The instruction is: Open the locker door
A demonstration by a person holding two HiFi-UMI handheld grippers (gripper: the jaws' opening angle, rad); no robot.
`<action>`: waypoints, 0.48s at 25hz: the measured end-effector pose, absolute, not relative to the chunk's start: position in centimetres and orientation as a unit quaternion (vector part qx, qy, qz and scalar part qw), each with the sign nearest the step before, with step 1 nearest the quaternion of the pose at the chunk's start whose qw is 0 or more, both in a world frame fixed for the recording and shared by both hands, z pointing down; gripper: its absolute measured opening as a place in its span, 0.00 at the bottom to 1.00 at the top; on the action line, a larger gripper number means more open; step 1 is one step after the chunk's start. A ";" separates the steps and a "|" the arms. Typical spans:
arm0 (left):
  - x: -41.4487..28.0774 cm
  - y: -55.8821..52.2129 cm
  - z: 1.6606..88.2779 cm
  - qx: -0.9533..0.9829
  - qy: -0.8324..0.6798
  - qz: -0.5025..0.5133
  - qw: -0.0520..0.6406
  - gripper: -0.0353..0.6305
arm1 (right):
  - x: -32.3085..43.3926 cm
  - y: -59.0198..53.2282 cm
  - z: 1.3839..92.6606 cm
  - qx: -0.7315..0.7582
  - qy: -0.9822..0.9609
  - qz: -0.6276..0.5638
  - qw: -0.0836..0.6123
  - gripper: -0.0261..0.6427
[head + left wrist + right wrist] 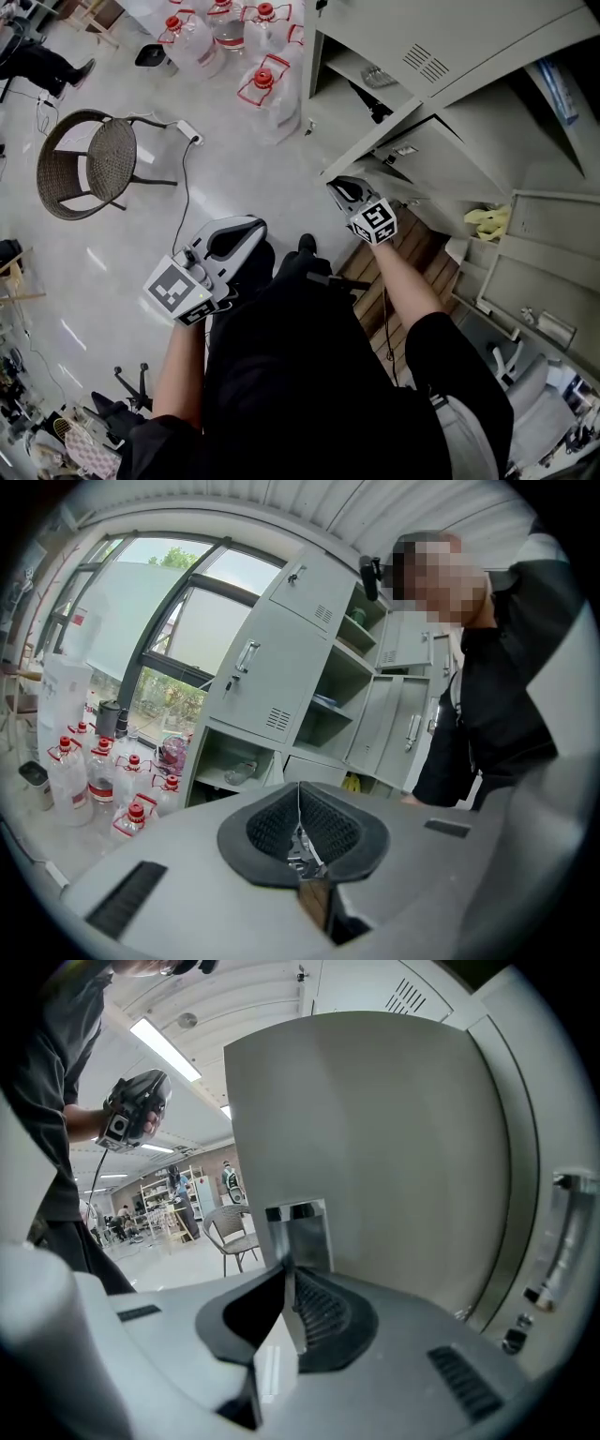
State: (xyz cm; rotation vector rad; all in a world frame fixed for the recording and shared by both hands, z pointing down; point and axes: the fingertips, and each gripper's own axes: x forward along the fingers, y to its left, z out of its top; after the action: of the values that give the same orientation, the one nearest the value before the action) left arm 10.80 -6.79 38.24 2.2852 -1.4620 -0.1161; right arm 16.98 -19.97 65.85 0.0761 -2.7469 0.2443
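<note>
The grey locker door [441,157] stands swung out from the locker bank. My right gripper [345,188] is at the door's free edge. In the right gripper view the door [375,1138] fills the frame, and the right gripper [288,1274] is shut on a shiny metal handle plate [300,1230] at the door's edge. My left gripper [246,229] hangs in free air over the floor, away from the lockers. Seen in its own view, the left gripper [300,797] is shut with nothing between the pads, and it faces the lockers [309,667].
Several water bottles with red caps [267,89] stand on the floor beside the lockers. A wicker chair [94,164] and a power strip with its cable [190,133] lie to the left. A yellow cloth [489,221] lies in a lower compartment. Other locker doors stand open.
</note>
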 end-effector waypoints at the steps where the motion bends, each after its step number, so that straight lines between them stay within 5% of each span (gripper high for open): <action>1: 11.1 -6.7 38.5 0.823 -0.526 -0.035 0.213 0.08 | 17.3 -19.9 65.9 0.025 -0.978 0.087 0.190 0.11; 12: 14.1 -6.8 37.8 0.831 -0.516 -0.031 0.208 0.08 | 20.4 -19.4 66.1 -0.018 -0.979 0.072 0.192 0.11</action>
State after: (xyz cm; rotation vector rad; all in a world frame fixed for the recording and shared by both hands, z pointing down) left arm 14.11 -6.77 37.81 2.3113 -1.4351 -0.0860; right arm 20.44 -19.42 66.07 -0.0503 -2.7473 0.2012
